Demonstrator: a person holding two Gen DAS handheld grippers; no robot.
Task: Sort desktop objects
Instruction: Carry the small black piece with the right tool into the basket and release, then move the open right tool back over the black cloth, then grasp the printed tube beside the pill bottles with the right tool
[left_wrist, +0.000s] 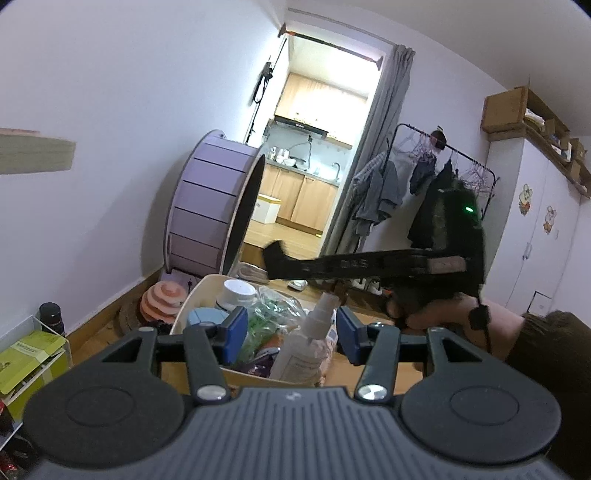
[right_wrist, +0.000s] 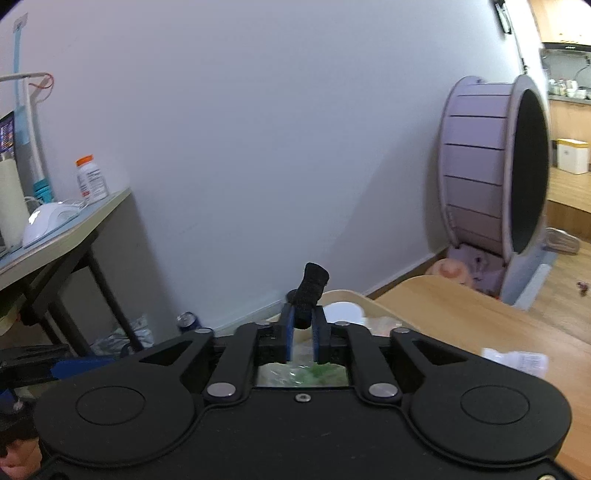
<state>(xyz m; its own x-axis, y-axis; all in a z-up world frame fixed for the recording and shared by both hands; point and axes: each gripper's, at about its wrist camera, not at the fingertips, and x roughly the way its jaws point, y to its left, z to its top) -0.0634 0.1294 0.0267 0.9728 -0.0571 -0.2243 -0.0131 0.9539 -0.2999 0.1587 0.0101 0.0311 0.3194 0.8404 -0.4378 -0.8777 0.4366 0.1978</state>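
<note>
Right gripper (right_wrist: 303, 334) narrowly parted around black object (right_wrist: 311, 291)

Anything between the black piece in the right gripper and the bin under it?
Nothing visible. The black piece sits in the right gripper above the open bin. Only the bin's own contents, a spray bottle and a white jar, lie below.

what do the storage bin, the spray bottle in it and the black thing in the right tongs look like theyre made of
Storage bin: likely smooth matte plastic, cream, rounded rim.
Spray bottle: translucent white plastic, slightly glossy.
Black thing in the right tongs: seemingly knitted fabric, dull woven texture; uncertain.
</note>
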